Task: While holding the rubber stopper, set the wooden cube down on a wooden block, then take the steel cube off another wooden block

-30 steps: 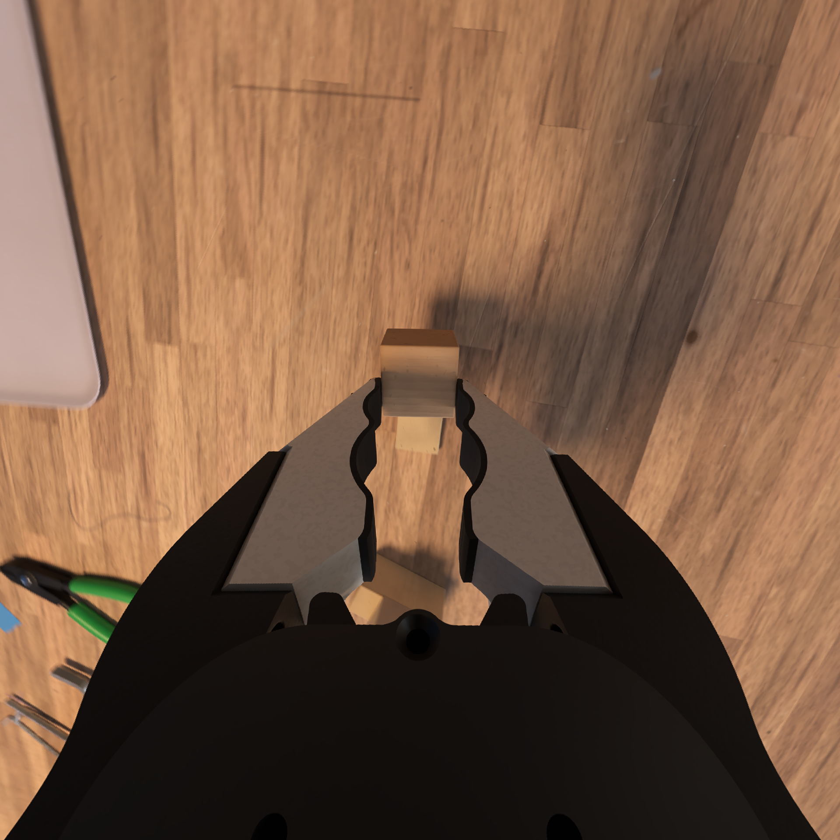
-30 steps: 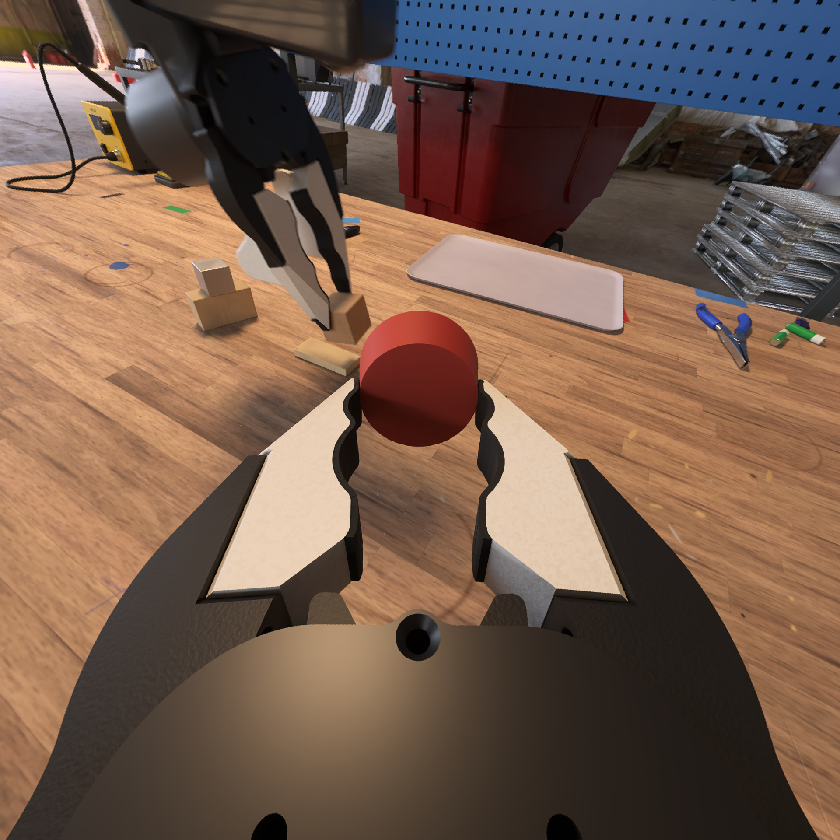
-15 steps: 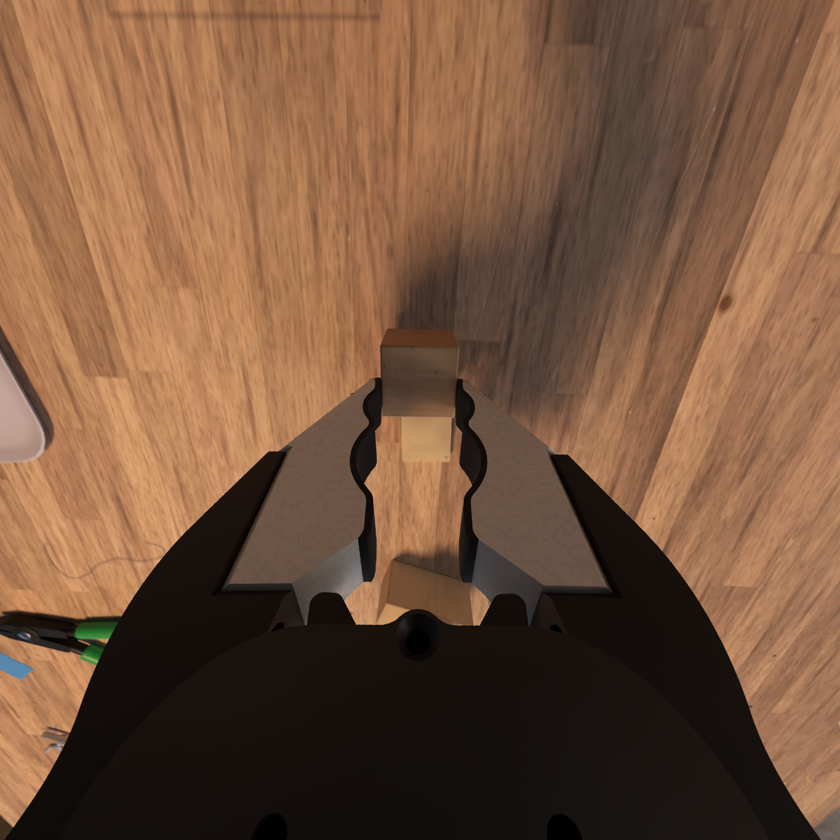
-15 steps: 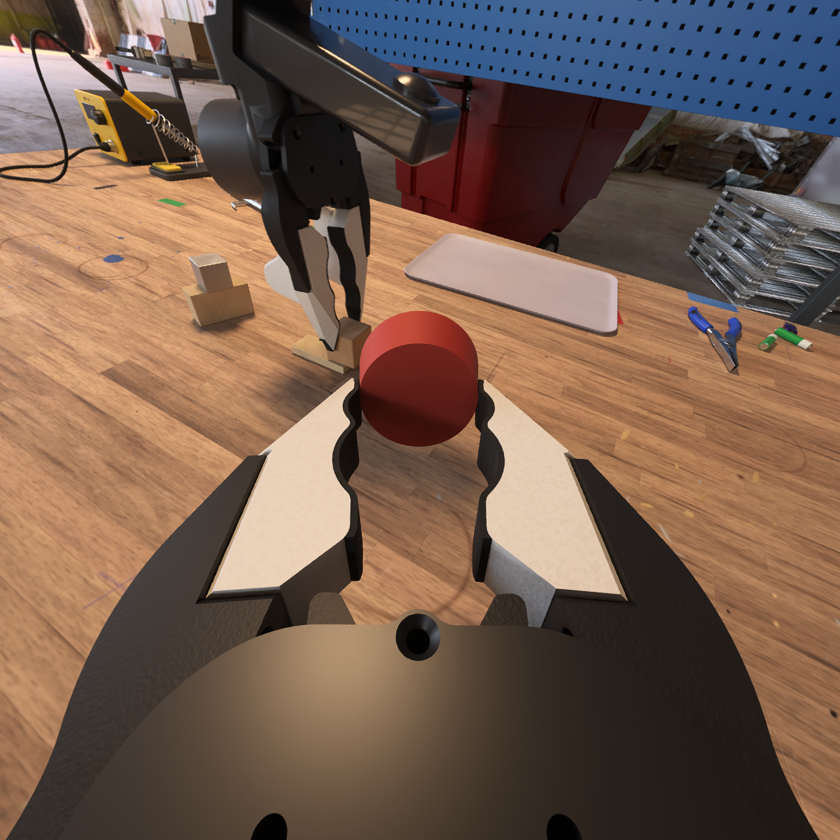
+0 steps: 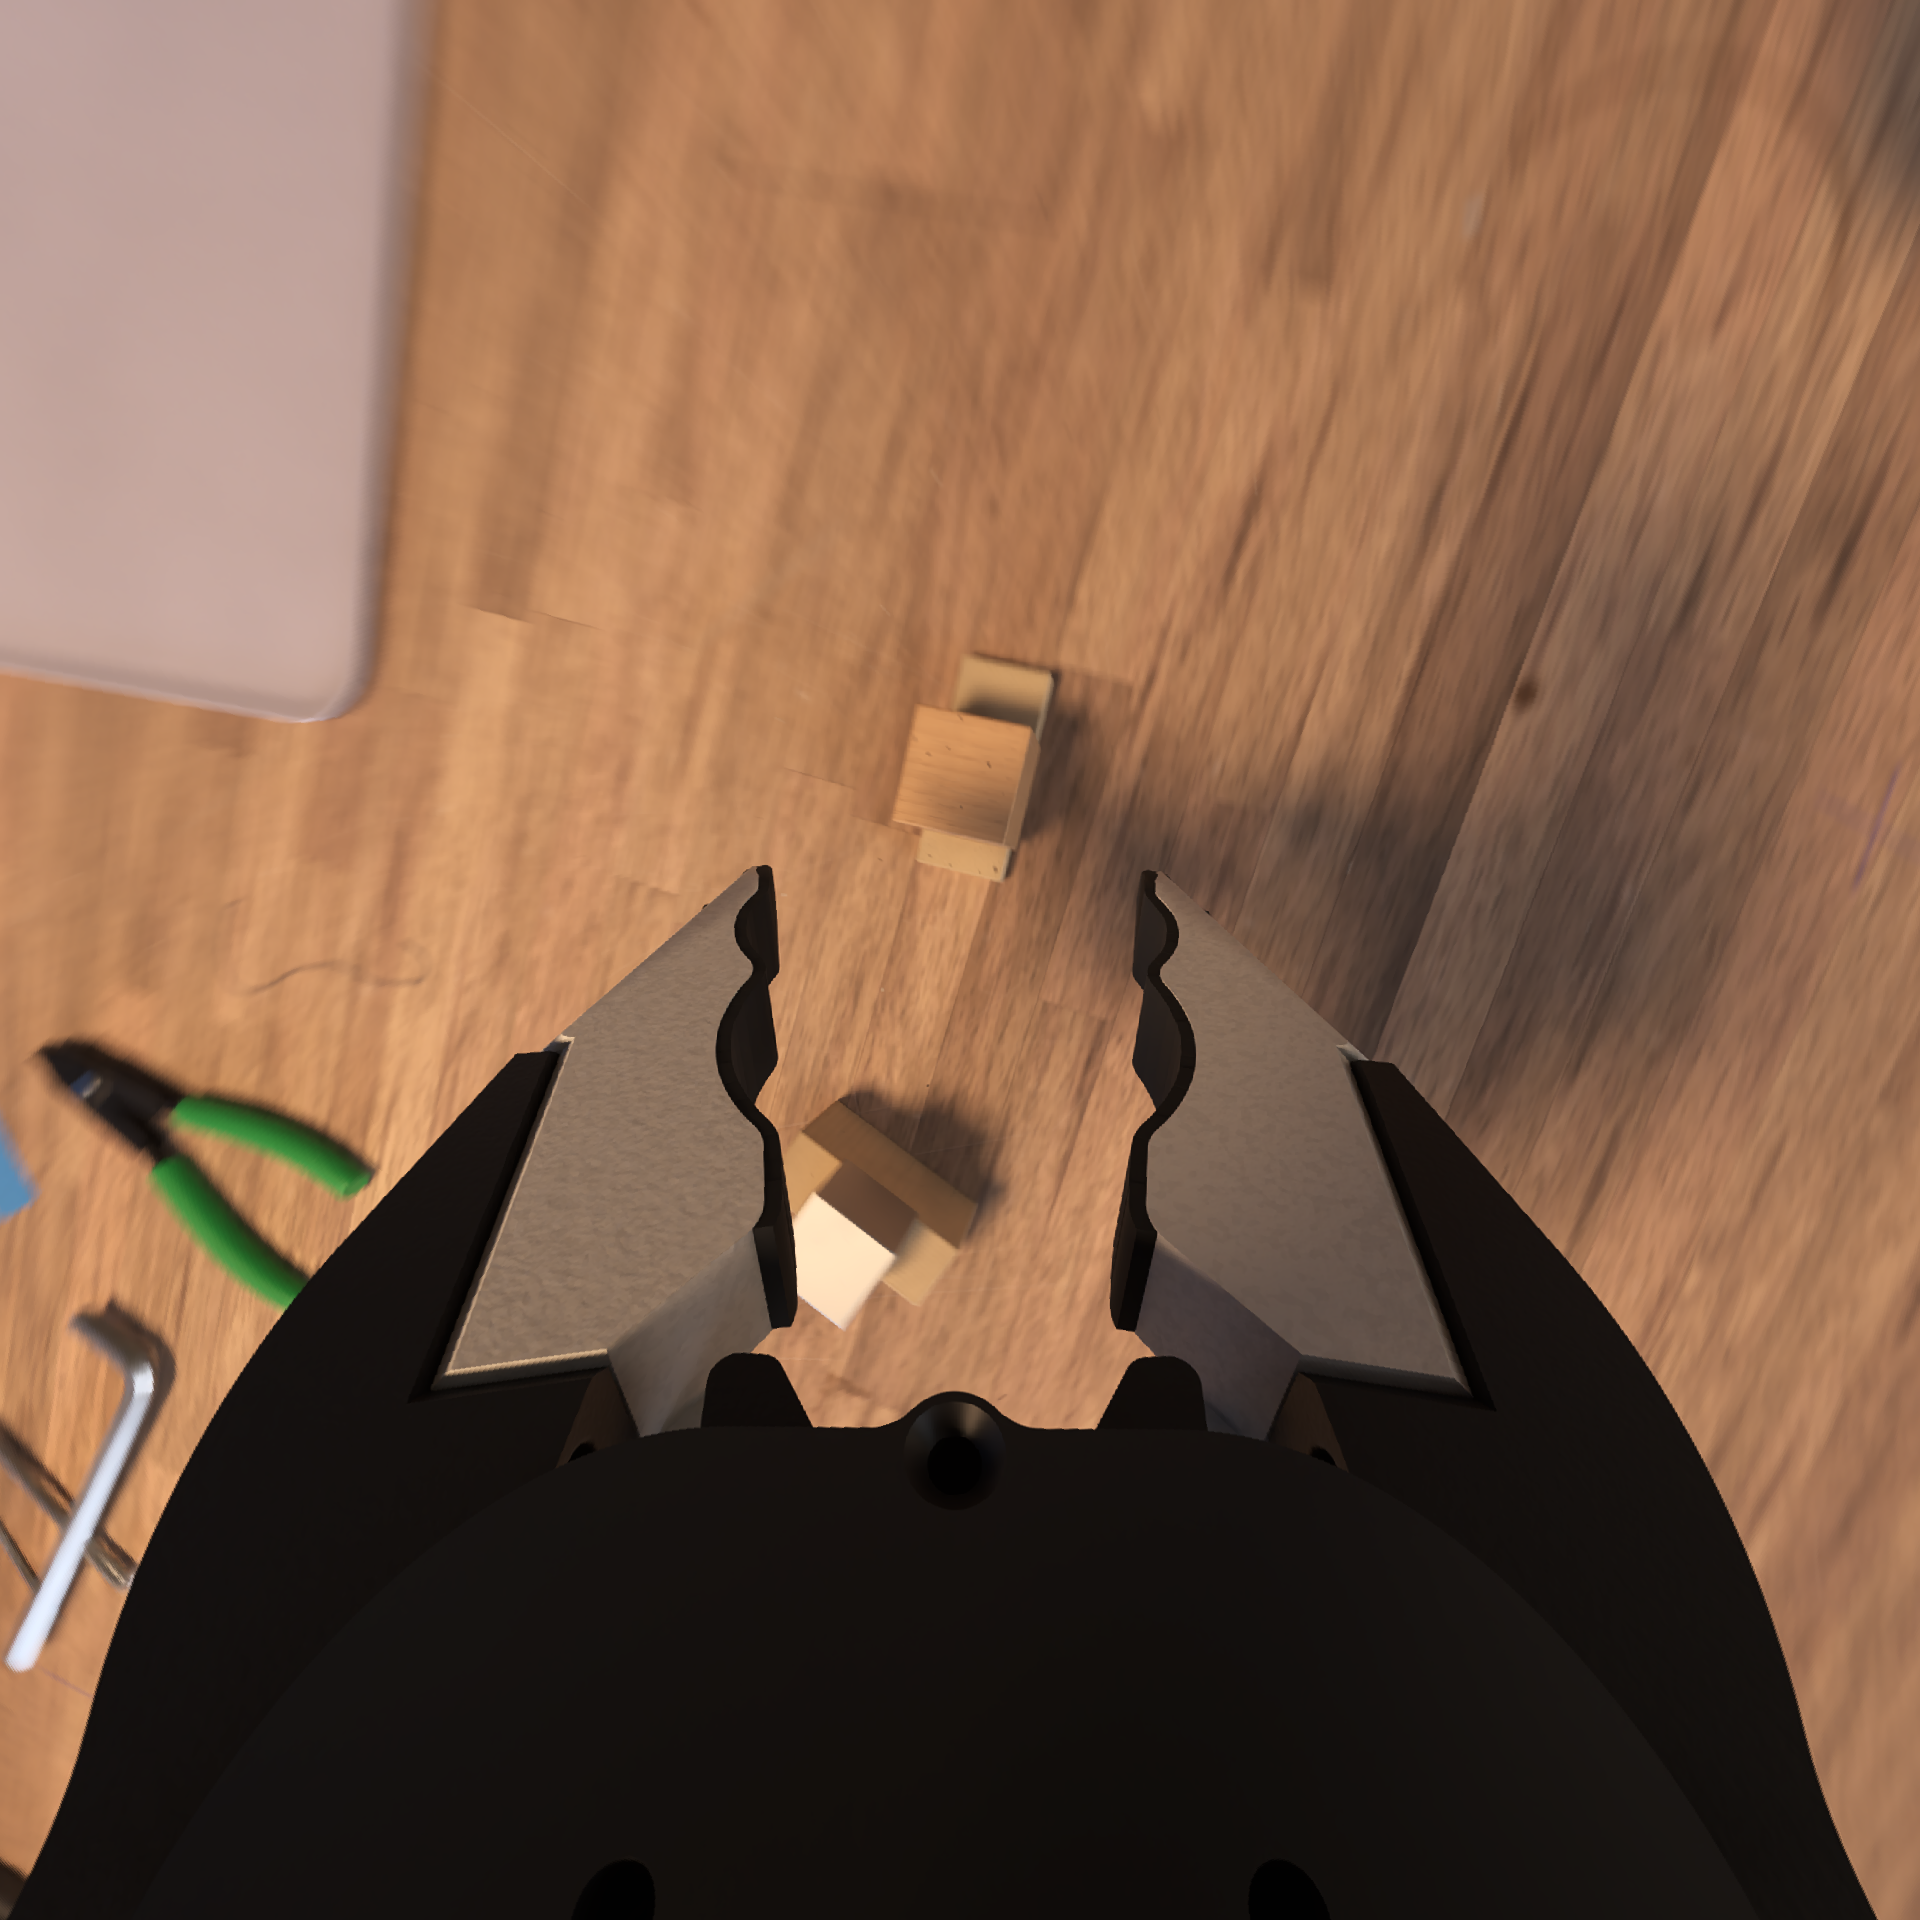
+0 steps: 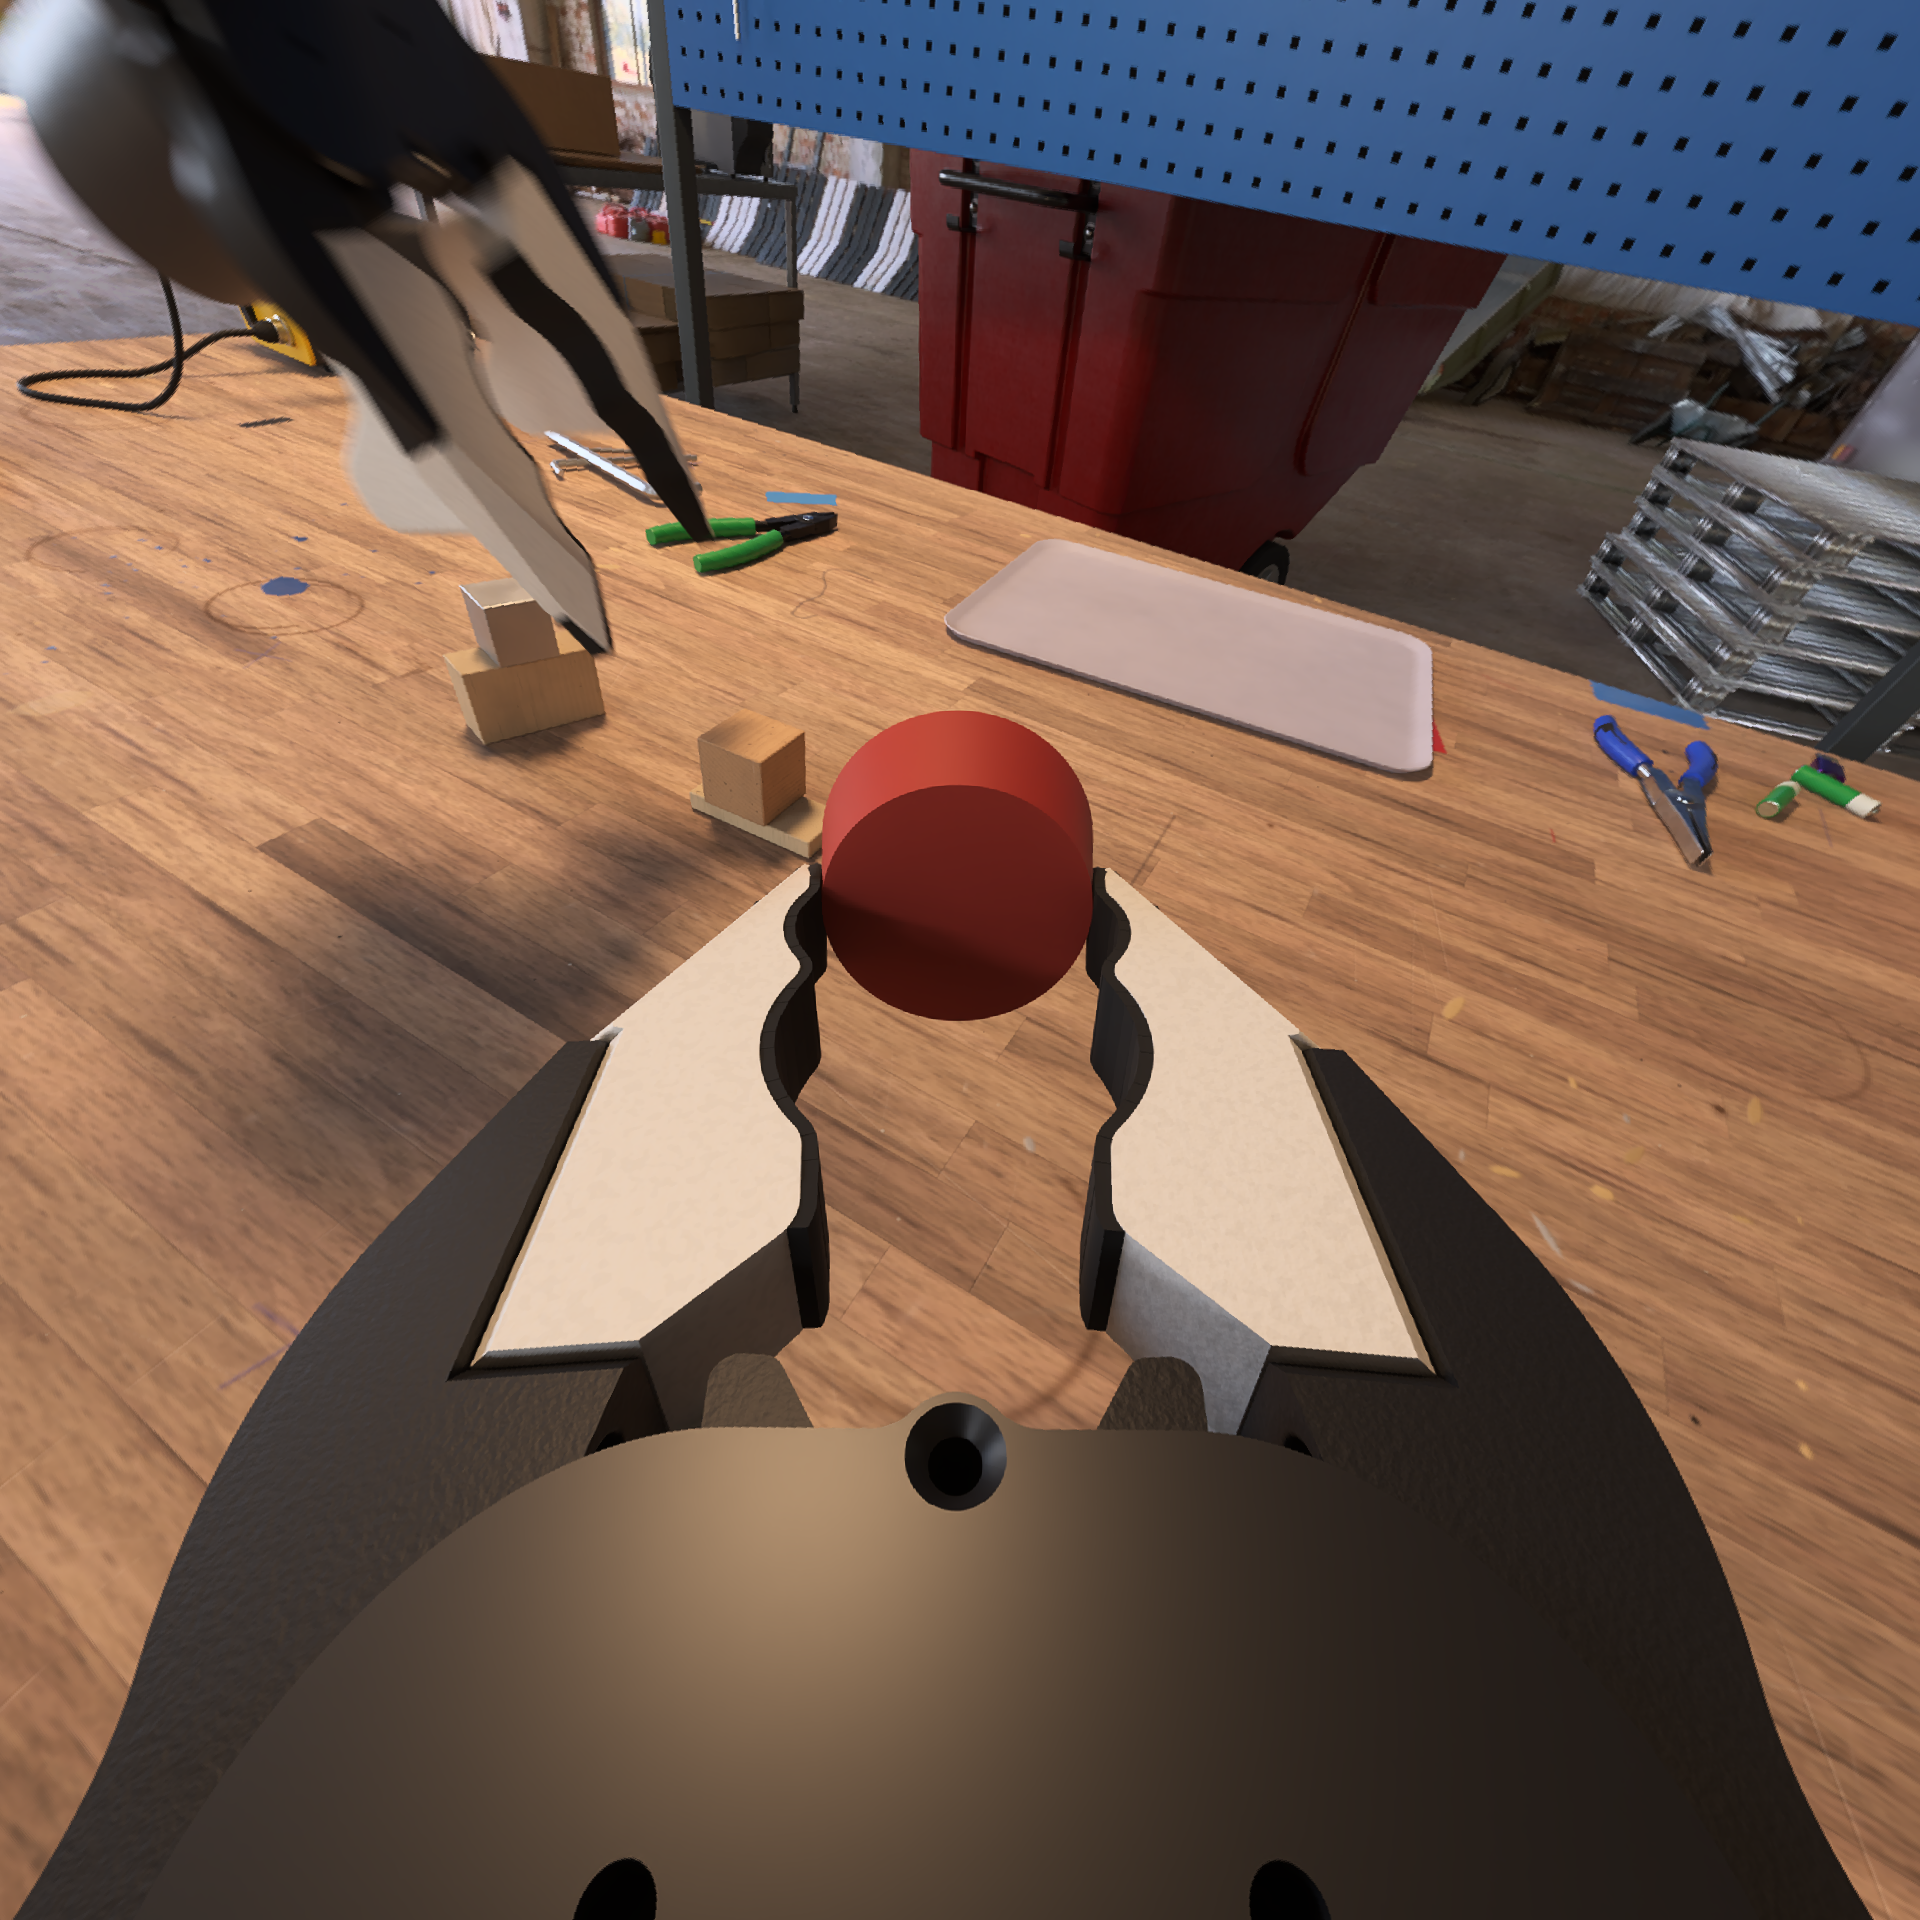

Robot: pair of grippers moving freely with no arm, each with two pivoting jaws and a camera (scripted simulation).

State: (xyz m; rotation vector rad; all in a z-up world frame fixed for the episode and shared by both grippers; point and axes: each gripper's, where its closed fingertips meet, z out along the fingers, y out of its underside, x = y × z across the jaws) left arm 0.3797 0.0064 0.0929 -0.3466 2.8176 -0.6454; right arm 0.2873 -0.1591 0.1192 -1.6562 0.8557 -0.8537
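**Cube on its block, stopper in the jaws**

A plank workbench (image 6: 1351,1039) of warm, streaked wood fills both views, with a blue perforated board (image 6: 1351,125) and a dark red bin (image 6: 1143,364) behind it.

Taking the rubber stopper (image 6: 956,873) as the landmark: this smooth red cylinder is clamped between the tips of the right gripper (image 6: 954,883), whose jaws are closed onto its sides. Just beyond it to the left, the wooden cube (image 6: 751,767) rests on a thin, flat wooden block (image 6: 774,826). Farther left, the pale steel cube (image 6: 509,621) sits on a thicker wooden block (image 6: 525,694). The left gripper (image 6: 623,582) hangs over that pair with jaws spread wide and nothing between them, one fingertip just beside the steel cube.

Beyond the stopper to the right lies a shallow pinkish tray (image 6: 1195,649) with rounded corners; nothing is in it. Behind the blocks lie green-handled pliers (image 6: 743,535).

From the left wrist view, the steel cube (image 5: 842,1273) shows between the open fingers, the wooden cube (image 5: 964,779) ahead of them.
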